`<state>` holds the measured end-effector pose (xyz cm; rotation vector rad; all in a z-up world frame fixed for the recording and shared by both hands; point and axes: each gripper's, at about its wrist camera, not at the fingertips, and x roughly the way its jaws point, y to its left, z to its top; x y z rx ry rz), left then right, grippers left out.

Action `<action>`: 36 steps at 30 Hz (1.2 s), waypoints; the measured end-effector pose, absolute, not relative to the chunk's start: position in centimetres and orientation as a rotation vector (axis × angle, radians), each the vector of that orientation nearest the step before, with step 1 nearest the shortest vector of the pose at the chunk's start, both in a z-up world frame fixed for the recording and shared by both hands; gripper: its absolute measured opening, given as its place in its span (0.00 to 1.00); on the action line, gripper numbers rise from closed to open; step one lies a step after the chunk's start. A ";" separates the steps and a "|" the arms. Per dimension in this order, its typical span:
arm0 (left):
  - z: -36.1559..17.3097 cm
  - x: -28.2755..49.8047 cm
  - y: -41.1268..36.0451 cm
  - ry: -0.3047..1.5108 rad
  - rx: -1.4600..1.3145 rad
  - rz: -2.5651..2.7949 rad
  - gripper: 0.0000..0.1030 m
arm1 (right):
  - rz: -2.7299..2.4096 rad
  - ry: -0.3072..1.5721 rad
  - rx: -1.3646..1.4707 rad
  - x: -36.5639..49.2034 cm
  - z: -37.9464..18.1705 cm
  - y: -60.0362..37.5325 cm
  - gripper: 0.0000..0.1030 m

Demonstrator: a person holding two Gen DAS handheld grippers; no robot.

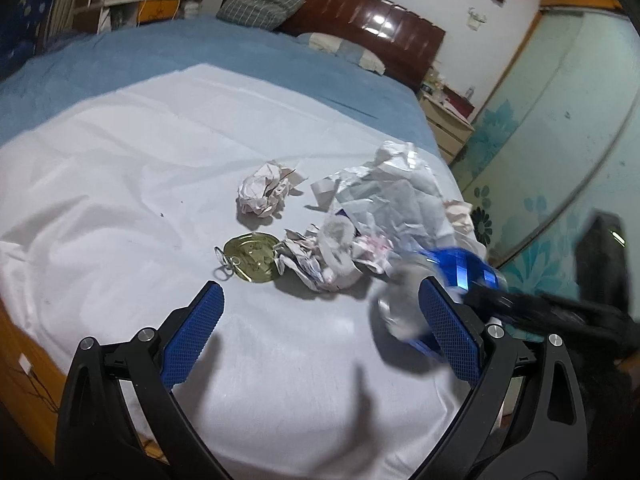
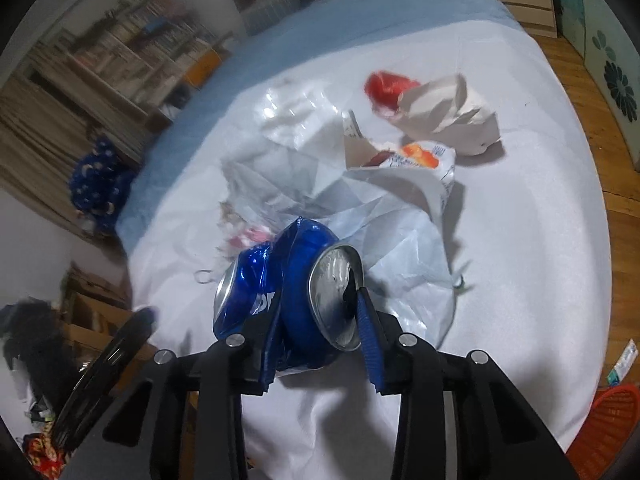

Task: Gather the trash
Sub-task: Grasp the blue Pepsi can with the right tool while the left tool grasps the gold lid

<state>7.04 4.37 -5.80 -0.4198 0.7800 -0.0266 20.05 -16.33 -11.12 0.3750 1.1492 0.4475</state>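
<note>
Glossy crushed blue metal can [image 2: 288, 280], crinkled paper ball [image 1: 264, 192], shiny brass-toned metal lid [image 1: 250, 258], matt white cloth sheet [image 1: 120, 184].

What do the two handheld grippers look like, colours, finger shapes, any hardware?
Both the left gripper and the right gripper have glossy black curved arms with cut-out slots, round silver pivot bolts, and flat blue finger pads with a fine diamond-grid texture. No cables or sleeves show.

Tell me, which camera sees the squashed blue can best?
The right wrist view. The blue can sits large and sharp in the middle there, clamped in the right gripper, its silver end showing. In the left wrist view the can is only a blurry blue streak, partly hidden behind a finger of the left gripper.
</note>
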 end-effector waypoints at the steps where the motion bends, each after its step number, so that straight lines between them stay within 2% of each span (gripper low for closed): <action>1: -6.2 7.7 4.7 0.790 -0.439 -0.031 0.94 | 0.454 1.138 0.374 19.7 -10.5 -16.7 0.34; 6: -8.2 9.8 5.5 0.853 -0.465 -0.037 0.89 | 0.500 1.051 0.378 16.2 -7.1 -18.8 0.34; 11: -10.4 10.8 8.5 0.905 -0.523 0.033 0.89 | 0.527 1.031 0.373 15.1 -6.5 -19.9 0.35; 16: -11.3 12.2 9.9 0.874 -0.599 0.028 0.89 | 0.547 1.049 0.359 15.5 -7.2 -18.9 0.35; 18: -11.4 12.8 9.5 0.877 -0.605 0.020 0.75 | 0.550 1.057 0.342 15.7 -7.5 -18.2 0.35; 19: -11.7 13.1 9.4 0.891 -0.611 0.016 0.47 | 0.553 1.061 0.335 15.9 -7.5 -18.0 0.35; 20: -12.1 13.2 9.4 0.904 -0.629 0.013 0.31 | 0.553 1.064 0.330 16.0 -7.6 -17.8 0.35; 21: -12.6 13.1 9.5 0.919 -0.658 0.042 0.24 | 0.550 1.067 0.327 15.9 -7.7 -17.7 0.35; 22: -13.0 13.1 9.7 0.935 -0.675 0.057 0.11 | 0.548 1.070 0.327 15.9 -7.7 -17.7 0.35; 26: -13.3 11.8 10.6 0.892 -0.776 0.074 0.09 | 0.540 1.065 0.333 15.7 -7.5 -17.9 0.35; 36: -12.3 8.6 10.1 0.830 -0.788 0.038 0.06 | 0.533 1.053 0.331 15.2 -7.2 -18.2 0.35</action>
